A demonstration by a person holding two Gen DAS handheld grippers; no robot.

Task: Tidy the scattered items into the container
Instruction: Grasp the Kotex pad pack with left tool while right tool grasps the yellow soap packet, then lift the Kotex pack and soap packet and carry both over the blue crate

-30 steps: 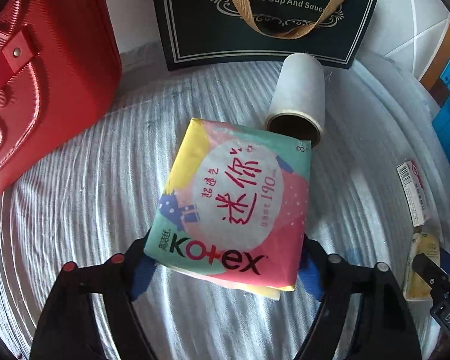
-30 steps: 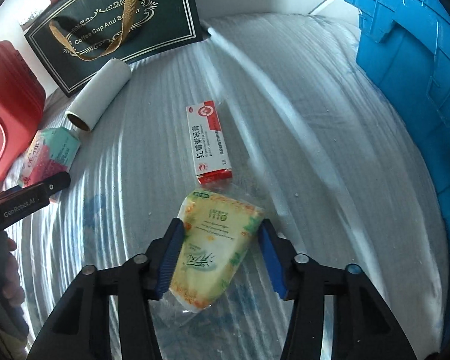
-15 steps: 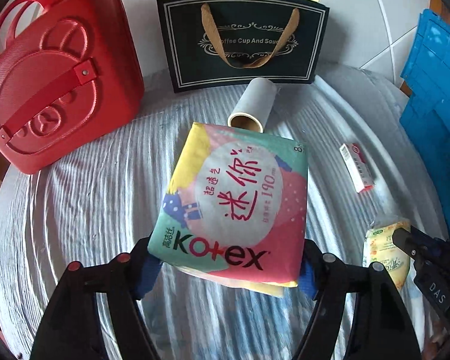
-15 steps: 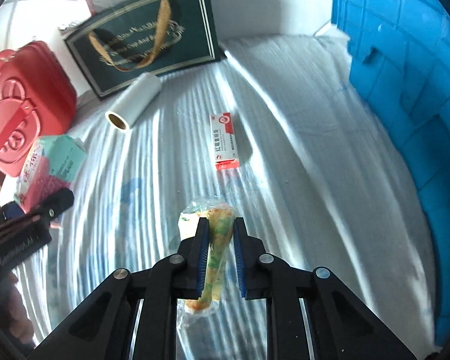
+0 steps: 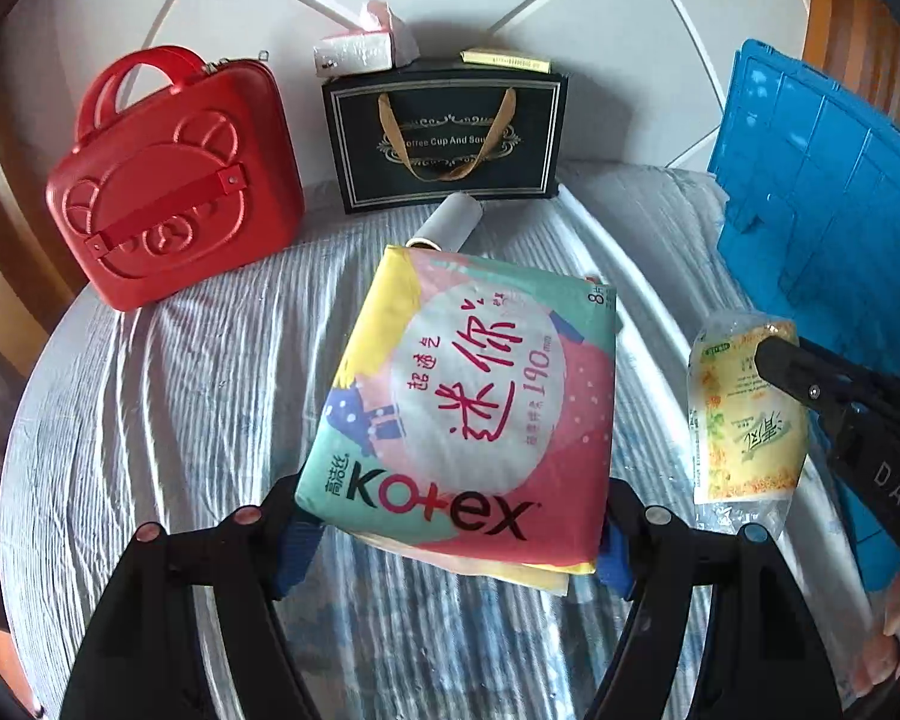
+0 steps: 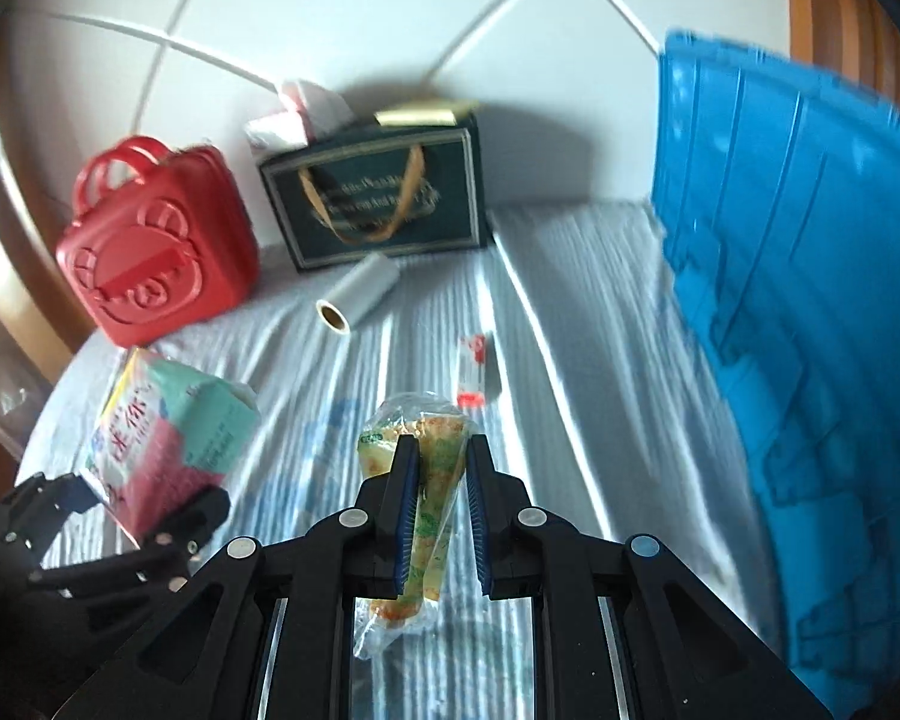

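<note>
Glossy plastic pad pack (image 5: 468,402), flat and square w/ pink, teal and yellow print, sits clamped between the blue-padded jaws of the left gripper (image 5: 450,531), clear of the ribbed white cloth on the worktop (image 5: 168,396). Right gripper (image 6: 441,510): jaws nearly together, pinching a crinkly clear-wrapped tissue pack (image 6: 420,480) edge-on. Blue ribbed plastic crate (image 6: 810,330) stands at the right edge. Cardboard-core paper roll (image 6: 360,294) and small red-and-white box (image 6: 473,369) lie on the cloth. Hard red case (image 5: 174,180) and dark gift bag (image 5: 444,141) stand at the back. Vs. 1 s ago: both packs are lifted off the cloth; right jaws, then wide apart around the tissue pack, are now shut on it.
</note>
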